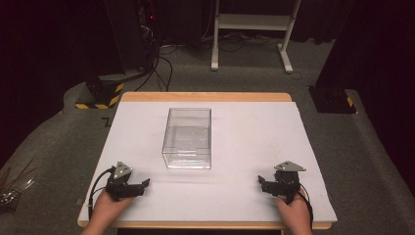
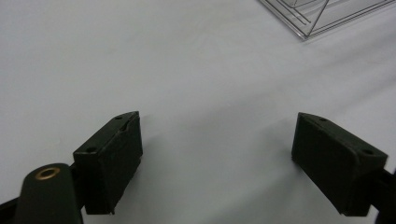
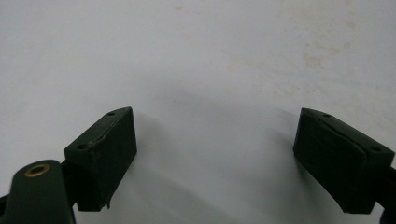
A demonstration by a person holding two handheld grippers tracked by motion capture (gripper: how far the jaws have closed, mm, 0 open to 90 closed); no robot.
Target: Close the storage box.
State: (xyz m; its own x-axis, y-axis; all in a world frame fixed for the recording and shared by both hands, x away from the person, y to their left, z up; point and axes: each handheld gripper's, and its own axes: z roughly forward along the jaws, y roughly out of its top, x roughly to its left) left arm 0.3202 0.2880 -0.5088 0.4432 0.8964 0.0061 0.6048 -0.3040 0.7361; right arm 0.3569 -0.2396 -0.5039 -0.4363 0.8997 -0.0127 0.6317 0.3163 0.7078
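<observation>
**Both grippers parked wide open, clear box untouched at centre**

Nearest the near edge of the table (image 1: 303,147): two hands, one gripper each, set down short of the clear box (image 1: 188,138) and to either side of it. Left gripper (image 1: 143,185) near-left of the box, jaws aimed inward and toward it. Right gripper (image 1: 261,183) near-right of the box, jaws pointing inward across the table. Roughly level with each other, well apart from the box and from one another. Reads as a rest or start pose: symmetrical, low, nothing committed.

Left gripper view: left gripper (image 2: 217,156), jaws spread wide, bare white surface between them, nothing held. Corner of the clear box (image 2: 327,16) just catching the upper right, so box ahead and off to one side of the jaw line.

Right gripper view: right gripper (image 3: 215,158), jaws equally wide, nothing between them but white covering with faint stains farther on.

Mid-table: clear box, transparent, rectangular, open-topped as far as can be told, apparently empty, long side running away from the person. Central placement probably for equal reach from both hands.

Beyond the box: wooden far edge of the table, then grey floor, cables, a white stand (image 1: 252,29).
</observation>
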